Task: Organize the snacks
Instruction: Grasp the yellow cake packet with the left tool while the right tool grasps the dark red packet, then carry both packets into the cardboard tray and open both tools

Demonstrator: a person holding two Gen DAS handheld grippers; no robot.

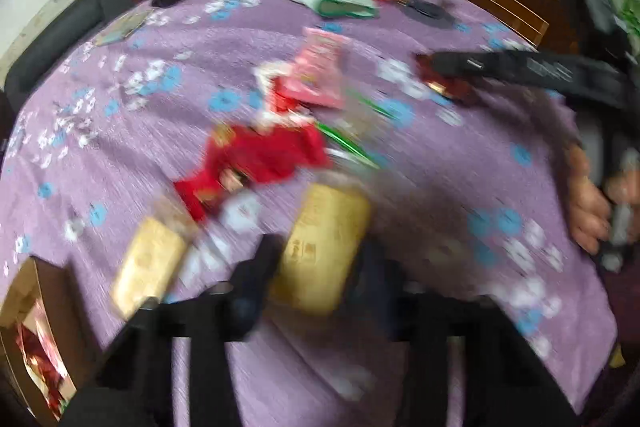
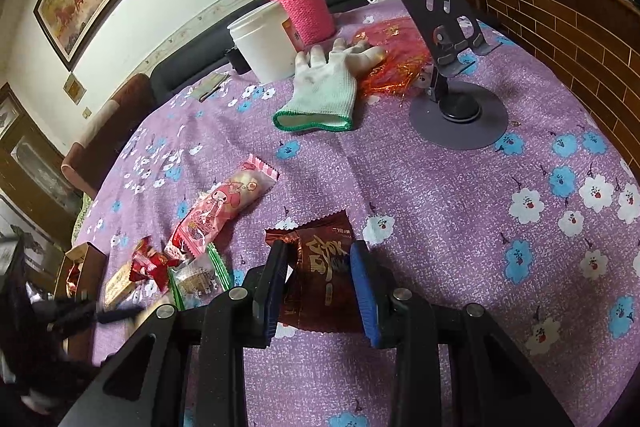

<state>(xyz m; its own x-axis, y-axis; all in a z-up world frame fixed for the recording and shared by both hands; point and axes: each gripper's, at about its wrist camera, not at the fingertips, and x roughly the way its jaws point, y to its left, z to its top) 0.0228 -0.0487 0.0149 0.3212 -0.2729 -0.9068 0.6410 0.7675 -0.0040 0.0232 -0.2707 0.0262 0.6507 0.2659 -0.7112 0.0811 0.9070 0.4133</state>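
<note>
The right gripper (image 2: 322, 285) has its blue fingers (image 2: 365, 291) closed against the 2 long edges of a dark brown snack packet (image 2: 320, 275), gripping it across its narrow width so the flat wrapper stays stiff and does not fold. The packet seems lifted just clear of the purple flowered tabletop (image 2: 460, 227), tilted with the gripper.

The left gripper (image 1: 316, 267) is badly blurred in its own view, but a yellow bar-shaped snack (image 1: 326, 247) stands between its dark fingers (image 1: 256, 267), and they appear to be clamped on its sides. A second yellow bar (image 1: 150, 269) lies just beside it, and the grip across the short side keeps the fingers off that neighbour.

The remaining snacks sit in a loose cluster mid-tabletop: a pink cartoon packet (image 2: 224, 207), a red twisted candy (image 2: 150, 263) and a clear green-edged packet (image 2: 198, 277), each touching or just beside the next.

At the tabletop's left edge stands an open cardboard box (image 1: 44, 307) with red wrappers already inside, which is probably where the snacks are being gathered. It is near the left gripper, so the yellow bar has a short trip; the brown packet has farther to go.

The white tub (image 2: 264, 43), knitted glove (image 2: 324, 87) and phone stand (image 2: 452, 67) stay at the far side, apart from the snacks.
</note>
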